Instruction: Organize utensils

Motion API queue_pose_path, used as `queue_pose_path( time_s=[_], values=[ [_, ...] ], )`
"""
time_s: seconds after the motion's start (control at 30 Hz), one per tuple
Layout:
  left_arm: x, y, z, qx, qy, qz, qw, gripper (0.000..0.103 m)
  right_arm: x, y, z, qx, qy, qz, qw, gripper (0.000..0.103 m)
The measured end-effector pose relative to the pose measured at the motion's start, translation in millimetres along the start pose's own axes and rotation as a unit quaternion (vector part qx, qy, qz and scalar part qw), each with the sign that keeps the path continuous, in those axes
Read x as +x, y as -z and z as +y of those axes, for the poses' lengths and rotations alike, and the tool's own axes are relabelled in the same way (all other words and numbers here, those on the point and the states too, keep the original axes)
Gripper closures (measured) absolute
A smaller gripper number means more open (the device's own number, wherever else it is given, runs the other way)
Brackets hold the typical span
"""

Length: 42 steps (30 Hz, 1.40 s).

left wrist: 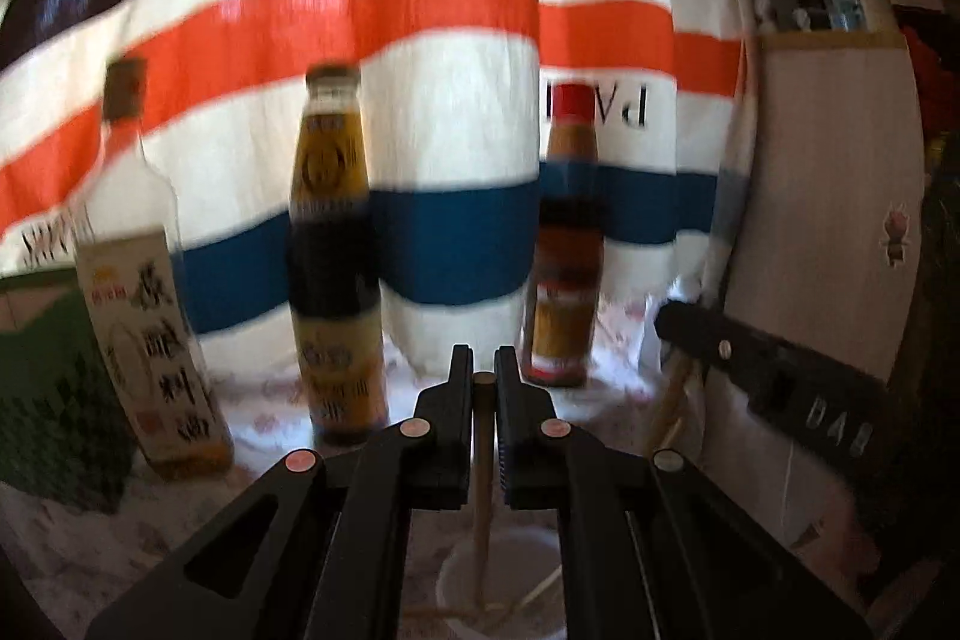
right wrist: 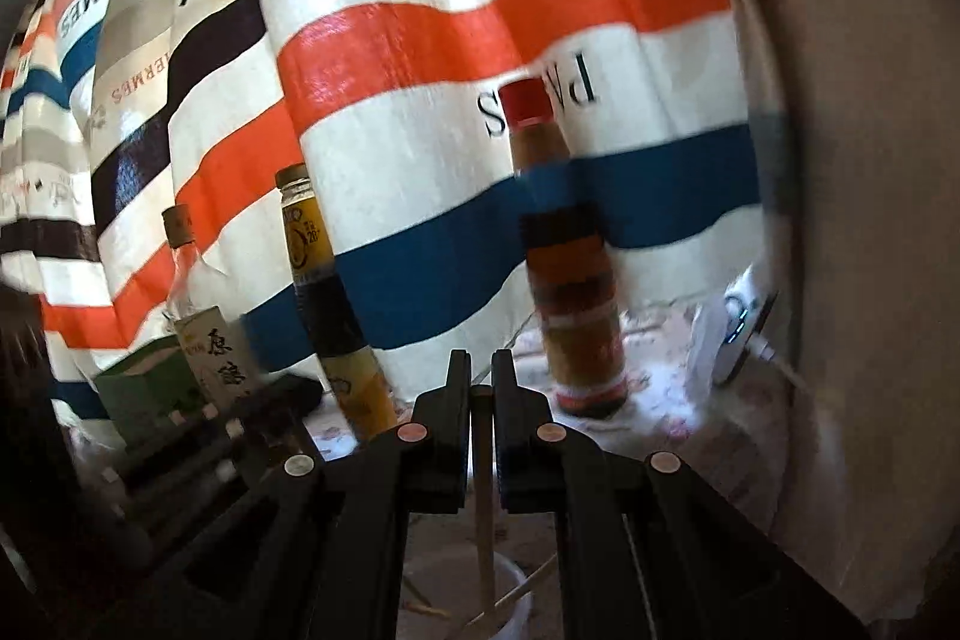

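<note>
Two views: one fisheye camera looks forward along each hand-held gripper, and both pictures are somewhat blurred.
Backdrop: a striped cloth (left wrist: pixel 360 40) in white, orange, blue and near-black hangs across the far side of both views, with printed lettering that reads upside down.
Panel: a pale wood-look panel (left wrist: pixel 840 196) stands upright at the right, with a small cartoon sticker on it.
Surface: a light patterned tabletop (left wrist: pixel 606 388) holds the bottles and the cup.
Bottles: three stand upright in a row at the far side, well apart from each other. A clear bottle (left wrist: pixel 144 292) with a cream label is at the left, a dark bottle with yellow labels (left wrist: pixel 336 256) is in the middle, and a red-capped sauce bottle (left wrist: pixel 567 244) is at the right.
Box: a green box (left wrist: pixel 54 388) sits at the far left, just beside the clear bottle.
Cup: a white cup (left wrist: pixel 498 586) stands near and low in both views, below the grippers, with thin sticks leaning inside it.
Left gripper: the left gripper (left wrist: pixel 483 364) is closed narrowly on an upright wooden chopstick (left wrist: pixel 482 436), whose lower end reaches down into the cup.
Right gripper: the right gripper (right wrist: pixel 481 367) likewise pinches a pale chopstick (right wrist: pixel 483 520) upright, its lower end in the white cup (right wrist: pixel 516 592).
White device: a small white device (right wrist: pixel 729 334) with a cable lies at the right by the panel.
</note>
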State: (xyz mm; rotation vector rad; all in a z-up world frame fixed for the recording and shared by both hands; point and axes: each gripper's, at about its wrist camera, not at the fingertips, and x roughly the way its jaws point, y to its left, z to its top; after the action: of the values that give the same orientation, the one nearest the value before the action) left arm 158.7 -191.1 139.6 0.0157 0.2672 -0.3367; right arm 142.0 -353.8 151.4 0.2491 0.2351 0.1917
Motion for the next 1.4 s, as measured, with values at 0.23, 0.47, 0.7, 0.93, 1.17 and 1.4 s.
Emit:
queue_pose_path(
  time_s=[0.23, 0.47, 0.7, 0.93, 1.17, 1.4],
  values=[
    [7, 10, 18, -0.011, -0.008, 0.029, 0.9995, 0.090, 27, 7, -6, 0.019, -0.009, 0.065, 0.998, 0.095],
    [-32, -6, 40, 0.004, -0.017, 0.006, 0.9998, 0.048, 25, 5, -18, 0.052, -0.028, 0.072, 0.996, 0.037],
    [-91, -15, 74, -0.006, -0.058, -0.012, 0.9982, 0.025, -6, -2, 3, 0.015, -0.010, 0.036, 0.999, 0.028],
    [-143, -3, 87, 0.004, -0.091, -0.035, 0.9952, 0.007, -31, 15, 42, -0.022, -0.030, 0.050, 0.998, 0.025],
    [-188, 31, 91, 0.000, -0.091, -0.037, 0.9952, 0.000, -63, 46, 66, -0.027, -0.037, 0.061, 0.997, 0.017],
    [-203, 93, 115, -0.060, -0.113, -0.022, 0.9915, 0.000, -85, 99, 77, -0.008, -0.032, 0.074, 0.997, 0.014]
  ],
)
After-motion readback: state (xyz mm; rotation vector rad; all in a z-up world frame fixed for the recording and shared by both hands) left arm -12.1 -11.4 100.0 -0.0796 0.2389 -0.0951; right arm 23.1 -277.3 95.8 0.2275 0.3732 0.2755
